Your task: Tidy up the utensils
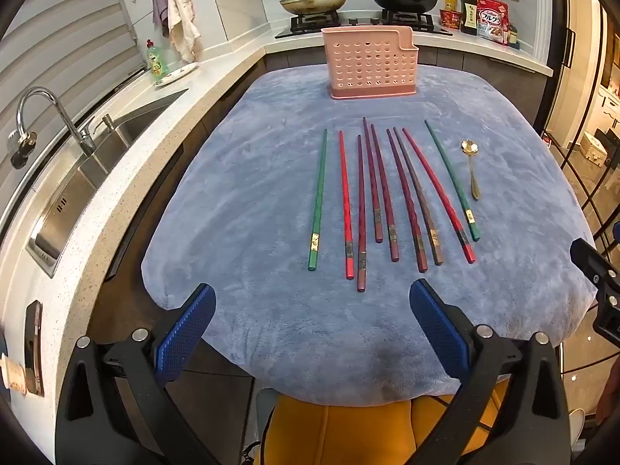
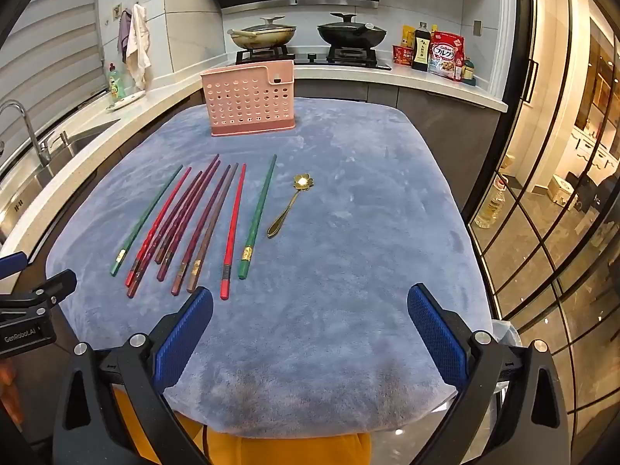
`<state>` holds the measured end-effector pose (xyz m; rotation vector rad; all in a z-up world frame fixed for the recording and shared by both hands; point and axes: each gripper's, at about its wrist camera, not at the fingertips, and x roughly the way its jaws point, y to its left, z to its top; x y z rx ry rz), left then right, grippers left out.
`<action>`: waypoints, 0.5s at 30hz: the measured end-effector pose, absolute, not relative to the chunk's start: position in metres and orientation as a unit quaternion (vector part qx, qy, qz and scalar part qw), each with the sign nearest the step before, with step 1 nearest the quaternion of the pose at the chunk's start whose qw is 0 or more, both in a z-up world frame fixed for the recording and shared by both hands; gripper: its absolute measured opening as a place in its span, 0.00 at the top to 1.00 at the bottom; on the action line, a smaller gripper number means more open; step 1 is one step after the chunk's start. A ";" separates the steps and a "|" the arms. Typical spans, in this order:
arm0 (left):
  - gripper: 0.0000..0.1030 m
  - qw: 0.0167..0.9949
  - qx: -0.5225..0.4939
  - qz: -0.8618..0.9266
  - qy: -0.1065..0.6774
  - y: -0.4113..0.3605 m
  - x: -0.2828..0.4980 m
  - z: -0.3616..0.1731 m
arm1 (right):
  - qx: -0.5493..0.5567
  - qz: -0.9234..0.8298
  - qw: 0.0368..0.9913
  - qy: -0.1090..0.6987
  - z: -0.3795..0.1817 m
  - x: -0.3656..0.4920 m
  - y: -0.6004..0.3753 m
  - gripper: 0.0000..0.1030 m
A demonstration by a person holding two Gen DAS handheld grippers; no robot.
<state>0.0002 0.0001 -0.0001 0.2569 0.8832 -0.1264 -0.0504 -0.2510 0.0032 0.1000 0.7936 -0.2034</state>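
Nine chopsticks (image 1: 374, 193) lie in a row: two green, two red, five dark purple-brown. One gold spoon (image 1: 472, 170). One pink perforated utensil holder (image 1: 372, 62).

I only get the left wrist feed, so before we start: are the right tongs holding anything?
Observer: No. The right tongs are open, with nothing between them, over the near part of the blue cloth.
Operator: Which utensil is nearest them?
Observer: A red chopstick; its thick end lies just ahead of their left finger.
Operator: Anything on the floor to the right?
Observer: A bottle of yellow liquid stands there.
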 end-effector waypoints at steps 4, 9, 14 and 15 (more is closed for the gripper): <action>0.07 0.895 0.121 -0.063 0.426 0.000 0.000 0.000 | 0.050 -0.098 0.916 0.386 0.003 -0.050 -0.251 0.07; 0.07 0.895 0.121 -0.065 0.425 0.000 0.000 0.000 | 0.051 -0.097 0.916 0.386 0.003 -0.050 -0.252 0.07; 0.07 0.894 0.122 -0.065 0.426 -0.001 0.001 0.000 | 0.052 -0.097 0.916 0.386 0.003 -0.050 -0.251 0.07; 0.07 0.894 0.123 -0.065 0.426 -0.001 -0.001 0.004 | 0.052 -0.097 0.916 0.386 0.003 -0.050 -0.251 0.07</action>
